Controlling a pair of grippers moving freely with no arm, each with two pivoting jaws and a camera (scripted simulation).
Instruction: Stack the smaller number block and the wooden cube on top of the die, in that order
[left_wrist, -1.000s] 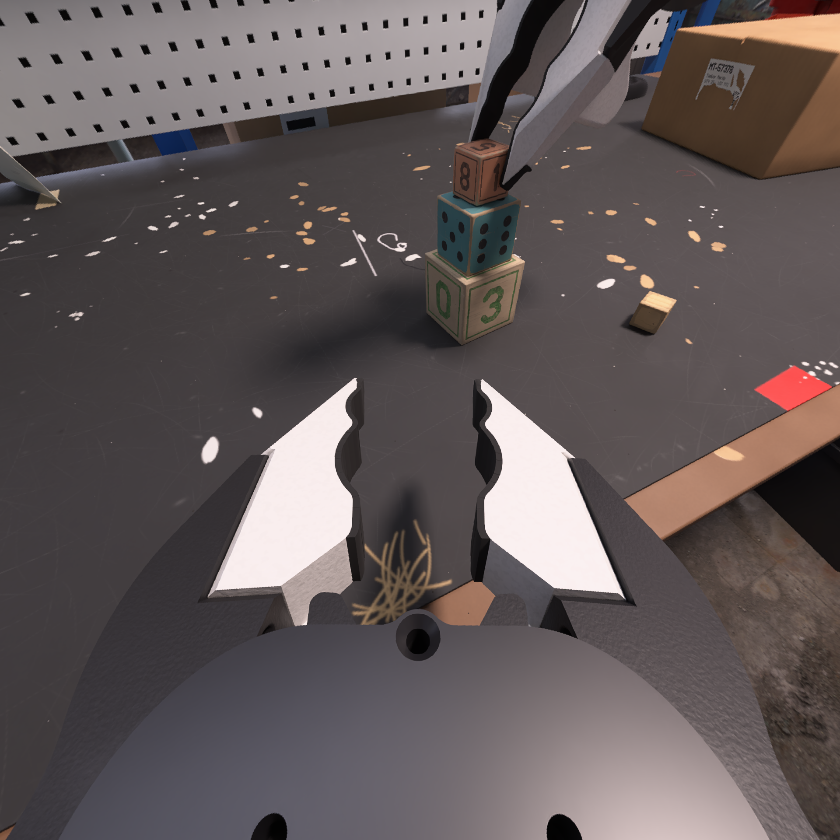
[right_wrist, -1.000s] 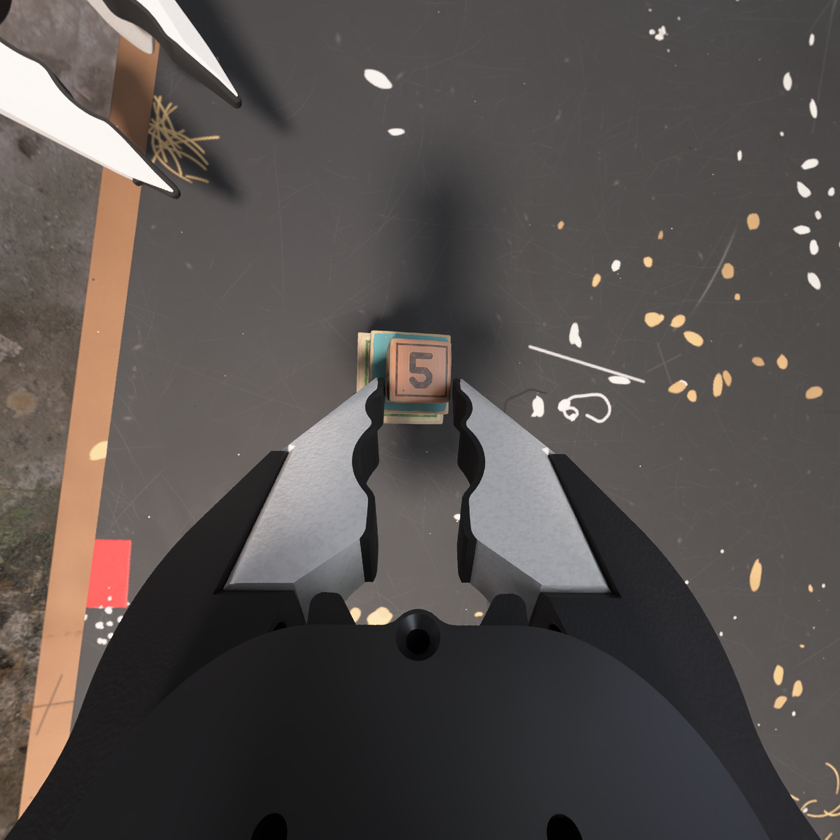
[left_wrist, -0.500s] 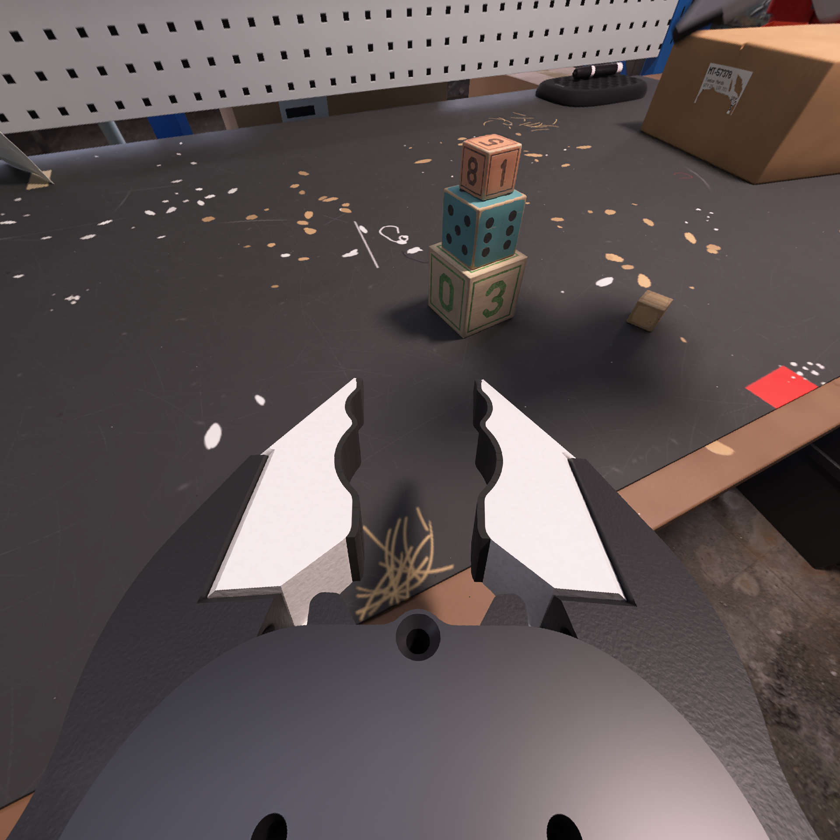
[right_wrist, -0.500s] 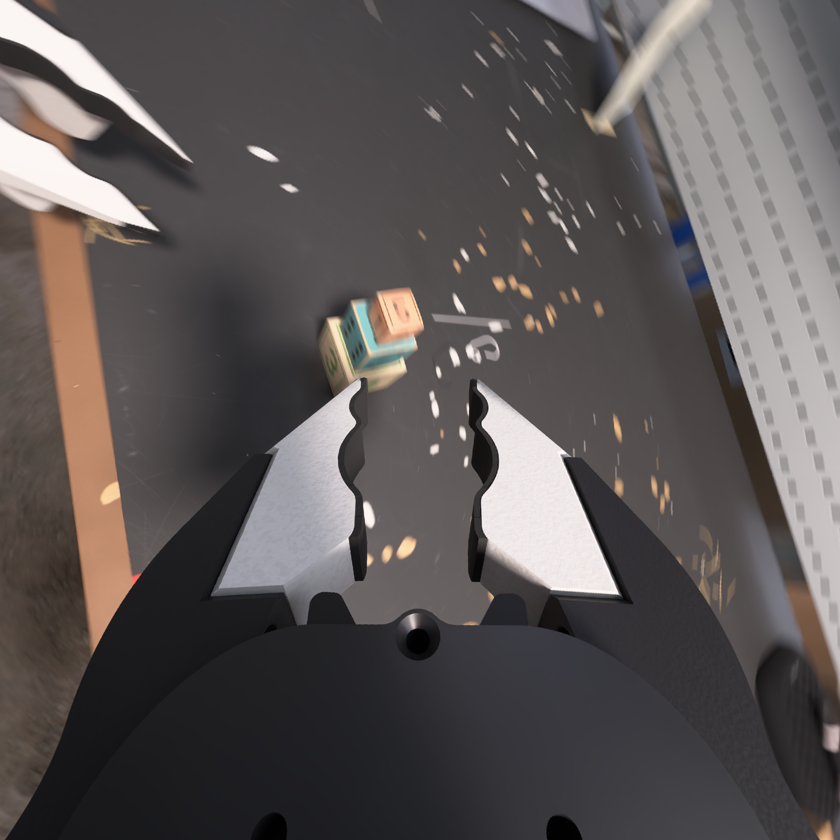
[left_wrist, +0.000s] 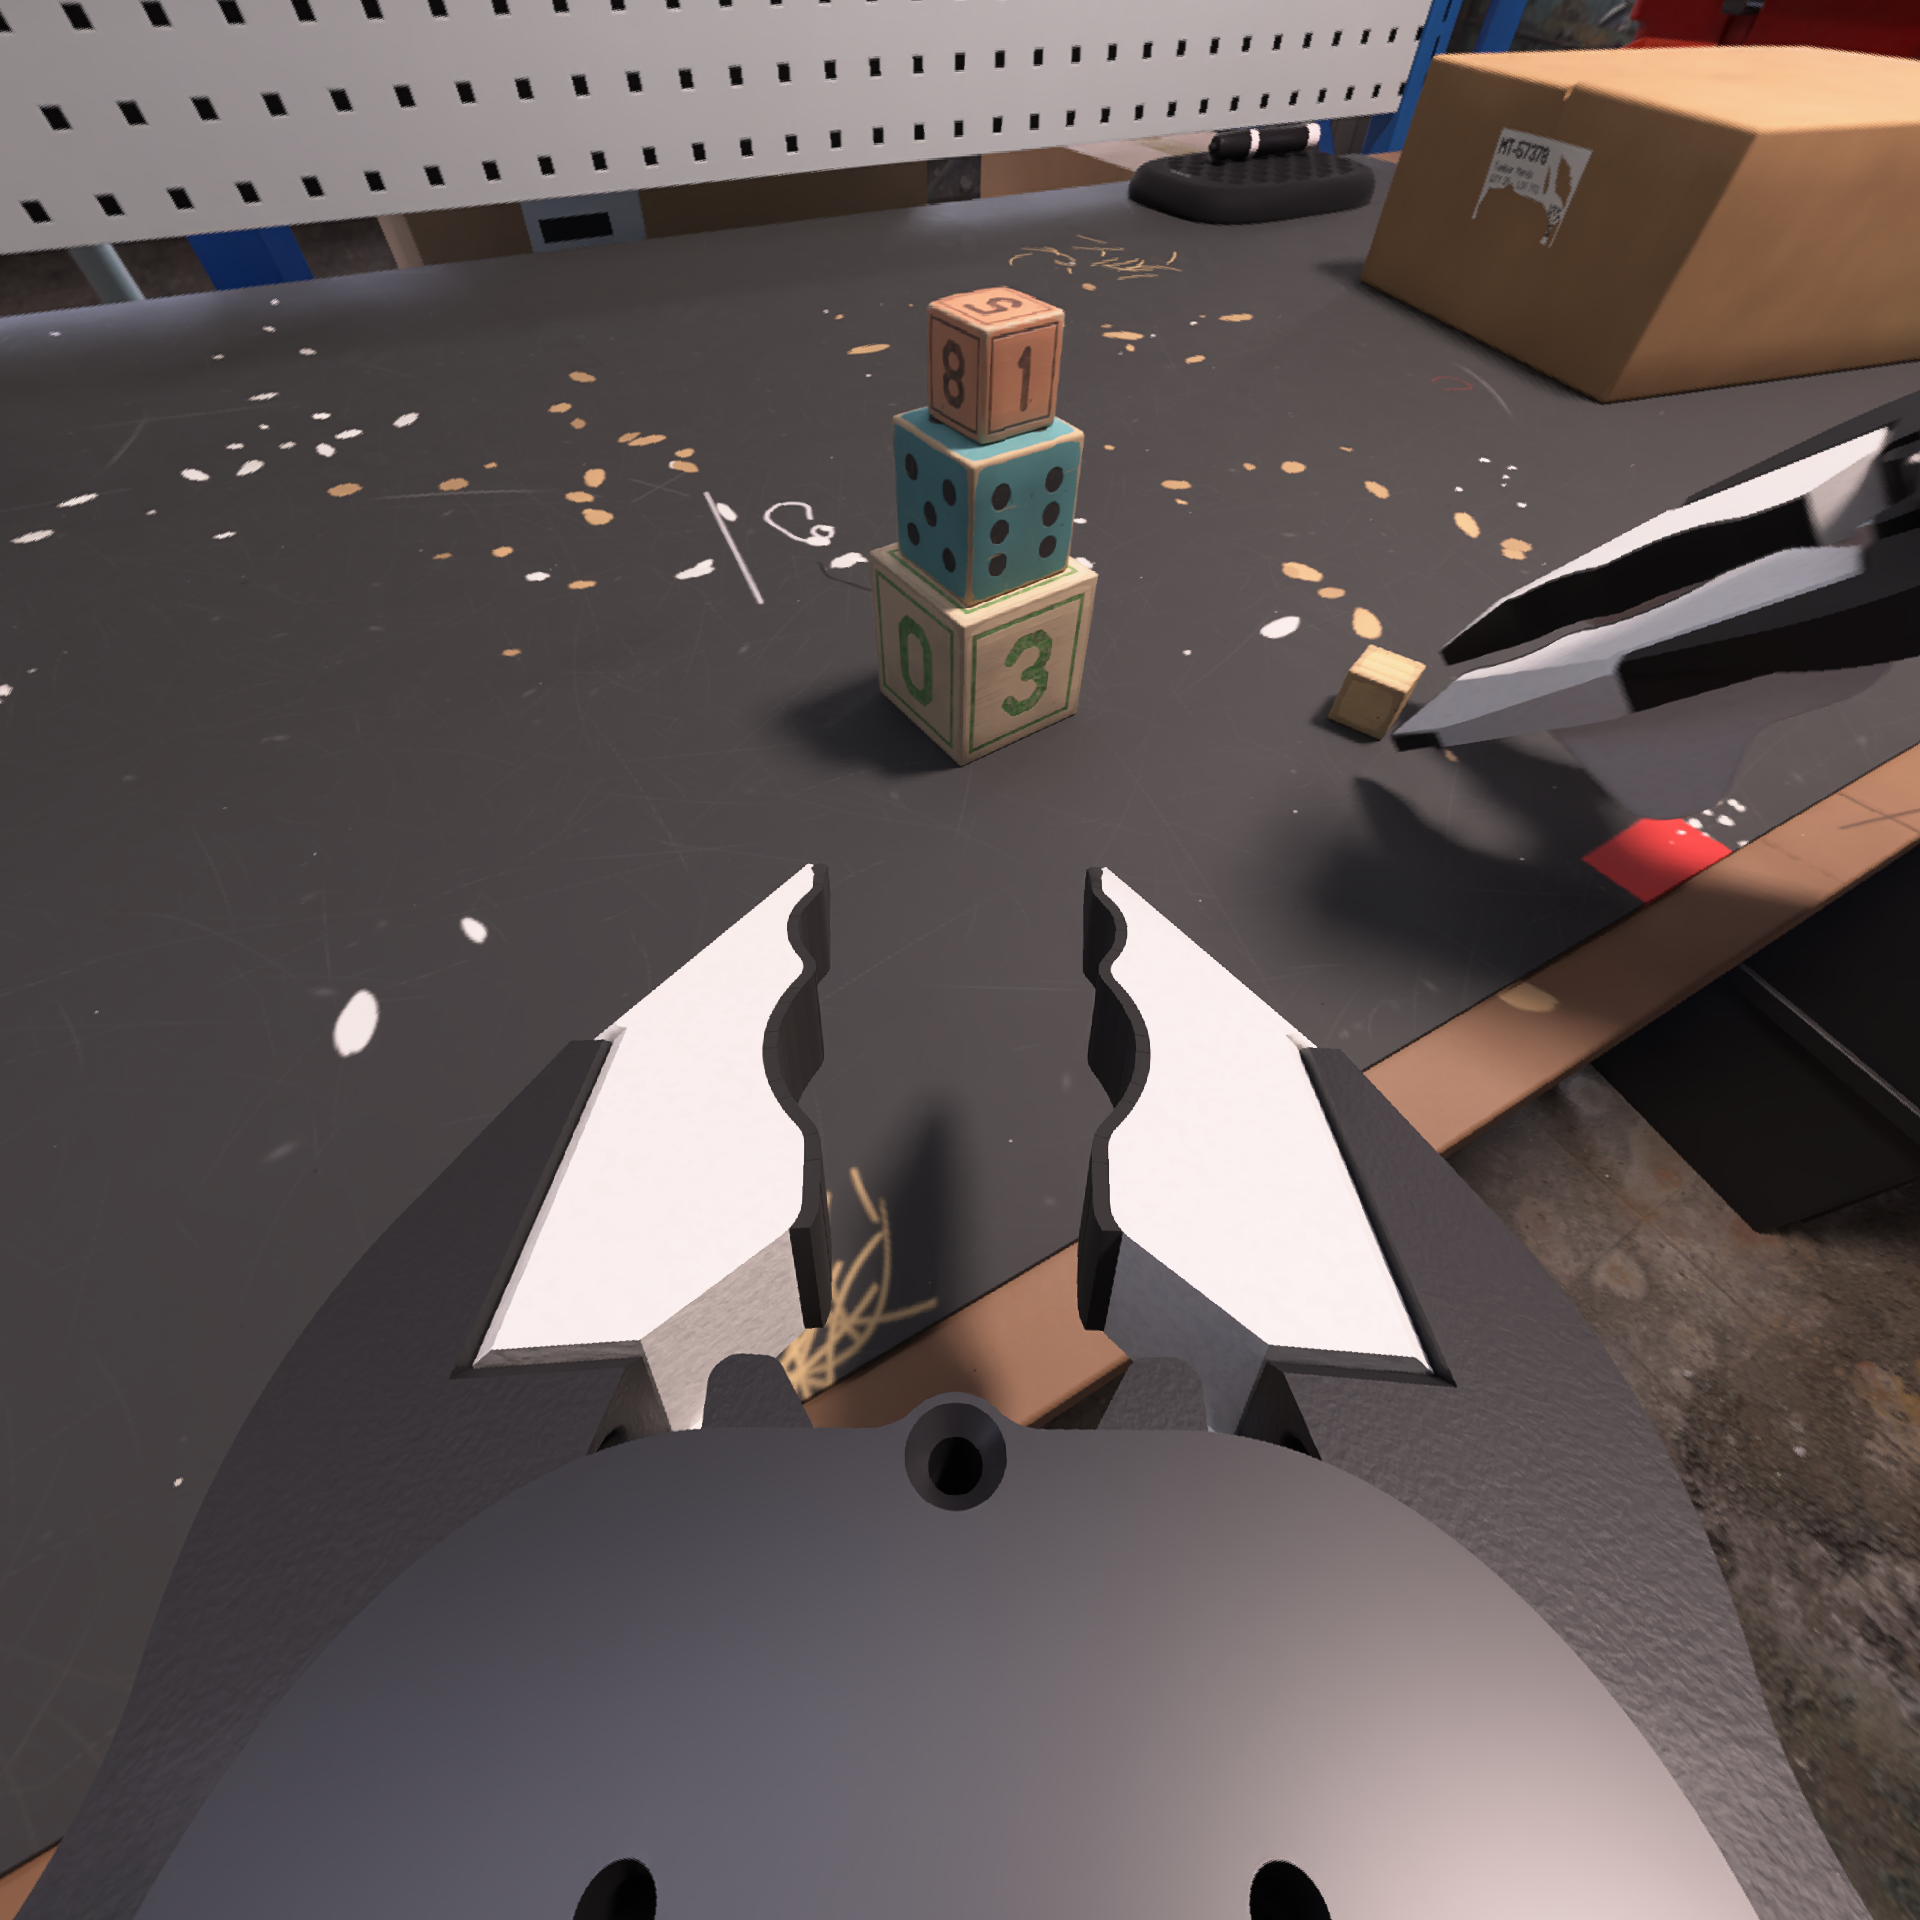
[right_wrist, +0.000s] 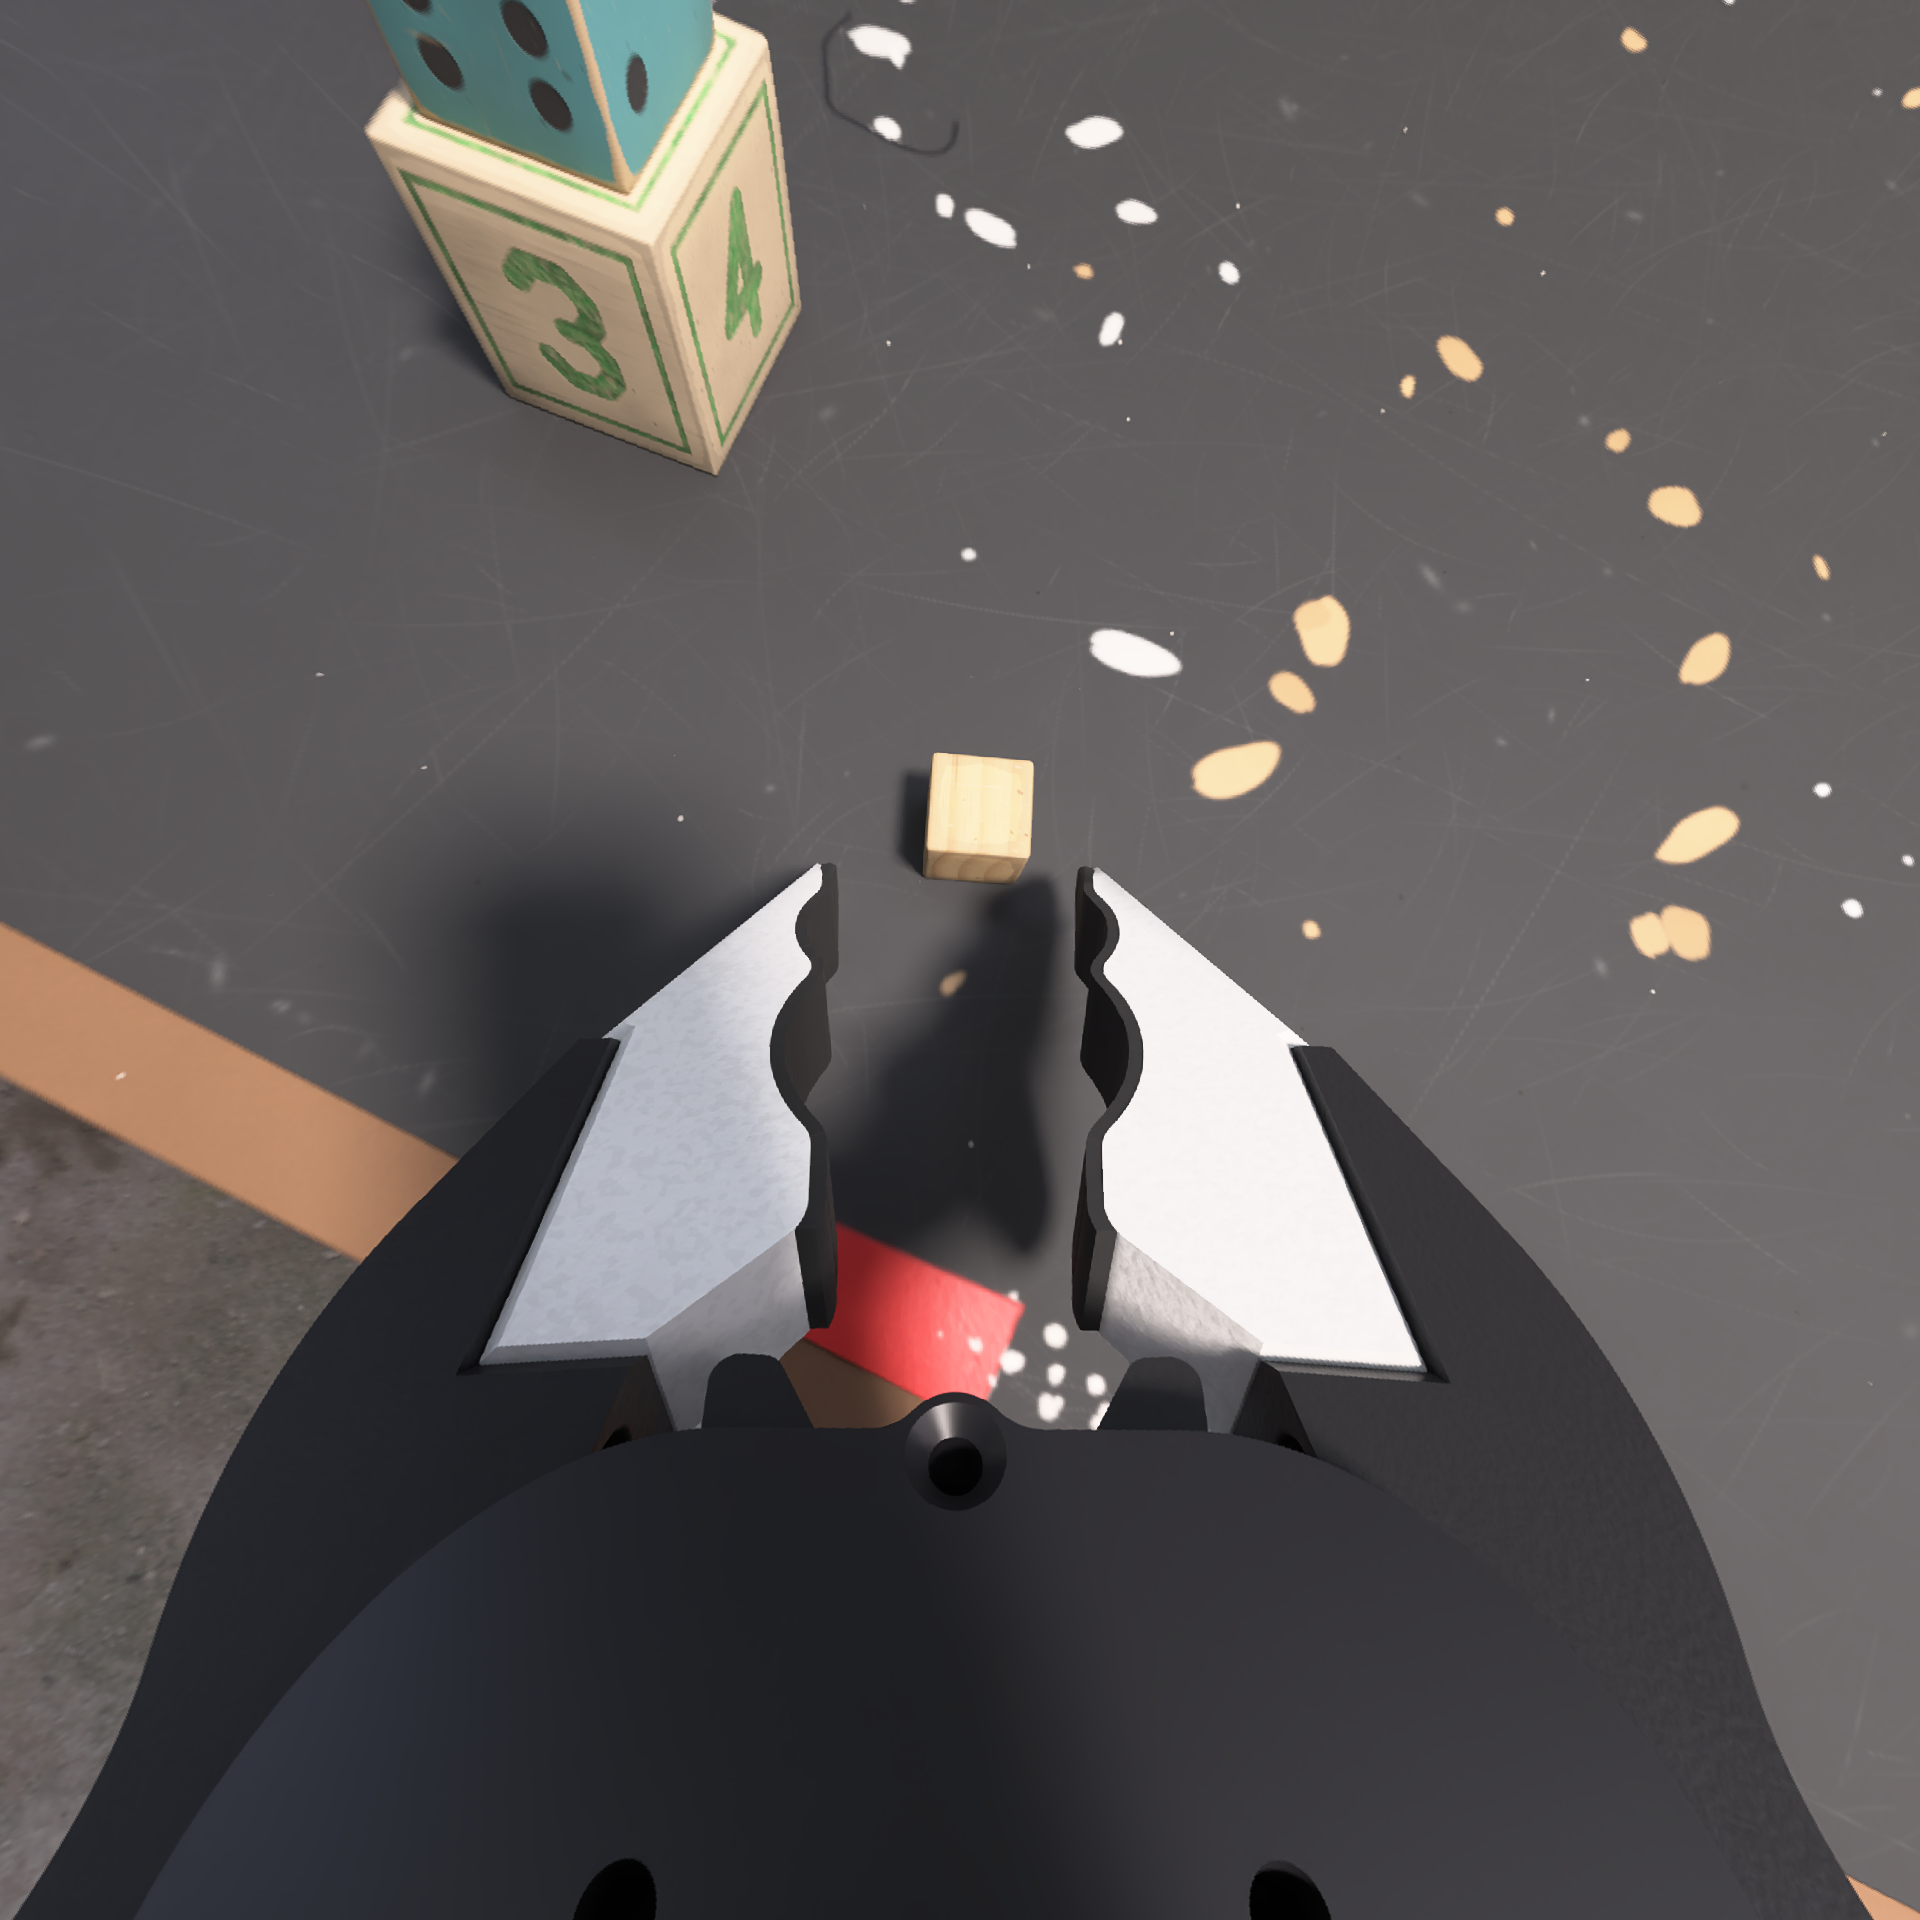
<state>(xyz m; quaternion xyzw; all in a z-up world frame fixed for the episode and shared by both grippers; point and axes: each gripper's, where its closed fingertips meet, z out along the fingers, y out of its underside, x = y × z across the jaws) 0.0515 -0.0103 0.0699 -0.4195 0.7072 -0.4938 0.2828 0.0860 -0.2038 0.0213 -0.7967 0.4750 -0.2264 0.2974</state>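
Three blocks now stand stacked w/o support: small orange-brown number block (left_wrist: 995, 358) on top of the teal die with black pips (left_wrist: 985, 502), which sits on a larger pale wooden number block w/ green digits (left_wrist: 985, 655). One sec. ago the right gripper (right_wrist: 954, 878) was at the orange block from above; it has since let go and swung over to the small plain wooden cube (right_wrist: 979, 817), which lies on the dark grey bench (left_wrist: 416, 790), well apart from the stack. Step 1 therefore looks complete; step 2 (cube pickup) is starting.

Right jaws: wide apart, empty, tips just short of the cube, cube roughly centred on the gap. Left gripper (left_wrist: 954, 883): jaws wide, empty, hovering near the bench's front edge, clear of the stack.

Bench surface: scratched, flecked w/ white and tan paint spots, red patch (left_wrist: 1652, 854) at the front edge, wood-coloured edge strip. Behind: white perforated panel (left_wrist: 623, 94), brown cardboard box (left_wrist: 1704, 197) w/ a label, black tray (left_wrist: 1252, 187).
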